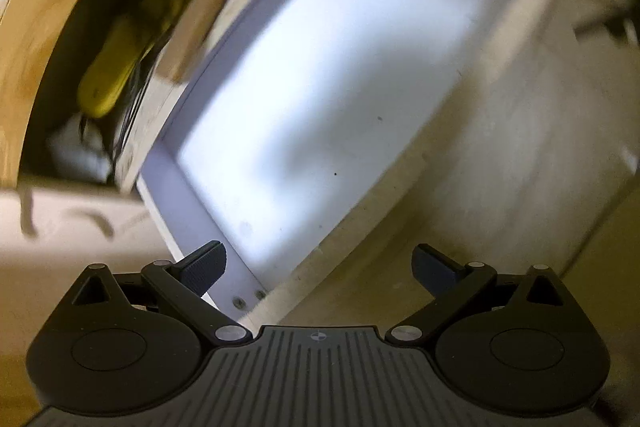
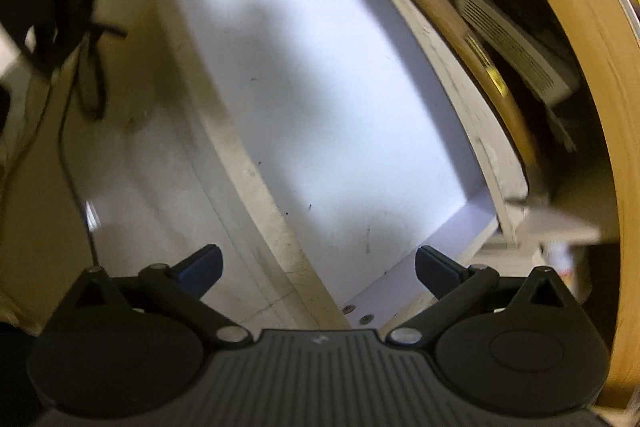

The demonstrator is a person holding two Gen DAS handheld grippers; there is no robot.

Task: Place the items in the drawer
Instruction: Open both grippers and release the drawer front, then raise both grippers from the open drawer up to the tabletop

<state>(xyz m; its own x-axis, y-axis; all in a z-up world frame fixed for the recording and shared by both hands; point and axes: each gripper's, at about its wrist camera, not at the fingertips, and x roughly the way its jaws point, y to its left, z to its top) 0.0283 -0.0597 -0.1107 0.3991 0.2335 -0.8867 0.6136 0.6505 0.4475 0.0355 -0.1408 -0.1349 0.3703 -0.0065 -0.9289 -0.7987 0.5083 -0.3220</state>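
An open drawer with a bare white bottom (image 1: pixel 320 87) fills the left wrist view, tilted; nothing lies in it. The same drawer (image 2: pixel 320 87) shows in the right wrist view. My left gripper (image 1: pixel 320 267) is open and empty, hovering over the drawer's near corner. My right gripper (image 2: pixel 318 269) is open and empty above the drawer's pale wooden side rail (image 2: pixel 256 179). Both views are motion-blurred.
Under the wooden tabletop edge (image 1: pixel 36 27), a shelf holds a yellow object (image 1: pixel 116 67) and a white bag (image 1: pixel 80 151). In the right wrist view a white vented device (image 2: pixel 516 47) and a curved wooden piece (image 2: pixel 448 23) sit beside the drawer; black cables (image 2: pixel 88 67) hang at left.
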